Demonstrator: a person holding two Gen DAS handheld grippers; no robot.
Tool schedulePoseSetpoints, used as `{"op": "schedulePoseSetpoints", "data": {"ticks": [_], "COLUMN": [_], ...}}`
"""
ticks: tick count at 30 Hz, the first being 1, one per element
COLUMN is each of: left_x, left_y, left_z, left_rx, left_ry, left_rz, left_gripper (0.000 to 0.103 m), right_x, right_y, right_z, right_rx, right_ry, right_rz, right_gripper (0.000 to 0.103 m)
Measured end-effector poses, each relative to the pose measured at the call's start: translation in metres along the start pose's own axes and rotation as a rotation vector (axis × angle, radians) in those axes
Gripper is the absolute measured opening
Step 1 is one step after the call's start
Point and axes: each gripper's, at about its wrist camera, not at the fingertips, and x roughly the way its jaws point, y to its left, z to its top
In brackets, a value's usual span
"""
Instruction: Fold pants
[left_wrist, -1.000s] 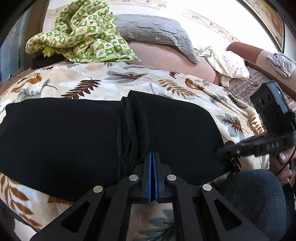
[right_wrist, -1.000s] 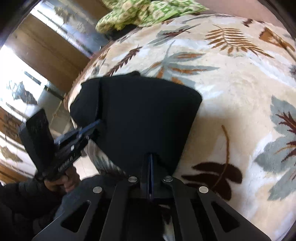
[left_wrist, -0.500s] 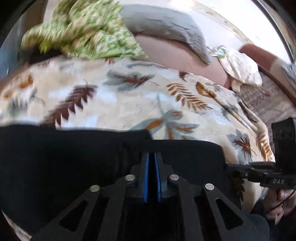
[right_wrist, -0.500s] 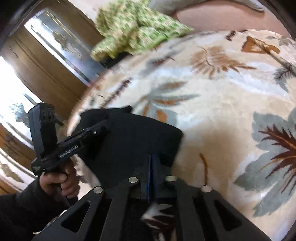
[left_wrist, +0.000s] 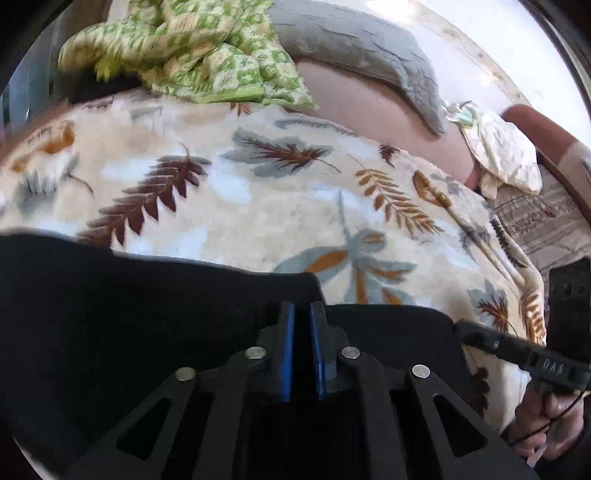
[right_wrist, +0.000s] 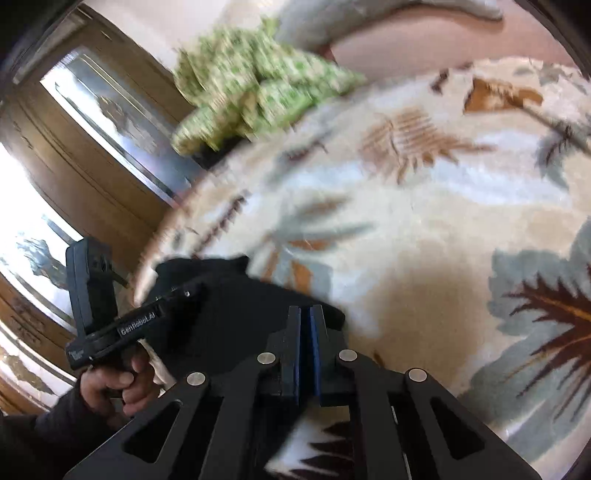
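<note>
The black pants lie across the near edge of a leaf-patterned blanket. My left gripper is shut on the pants' near edge, with black cloth between its blue pads. My right gripper is shut on the pants at their right end. Each gripper shows in the other's view: the right one at the pants' right edge, the left one at the cloth's left side. The cloth's near part is hidden under the fingers.
A crumpled green patterned cloth and a grey pillow lie at the far side of the bed. A cream cloth lies at the right. A wooden wardrobe with mirror panels stands left of the bed.
Both grippers have pulled the pants toward the near edge and lifted. Less black cloth shows on the blanket, and more leaf pattern is uncovered beyond it.
</note>
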Motion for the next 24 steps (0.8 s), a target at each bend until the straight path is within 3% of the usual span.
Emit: {"op": "schedulePoseSetpoints", "data": {"ticks": [6,15,24], "left_x": [0.003,-0.002,-0.001], "left_y": [-0.005,0.000,0.002], "left_z": [-0.003,-0.005,-0.005], "left_rx": [0.037,0.008,0.002], "left_ry": [-0.018,-0.035,-0.041], "left_rz": [0.027,0.004,-0.002], "left_gripper": [0.010,0.010,0.010], "right_x": [0.001,-0.003,-0.005], "right_y": [-0.010,0.007,0.011], "right_z": [-0.001,-0.006,-0.008], "right_rx": [0.046,-0.034,-0.071], "right_ry": [-0.001,-0.021,-0.030], "right_rz": [0.034,-0.056,-0.091], "right_gripper": [0.000,0.004,0.005]}}
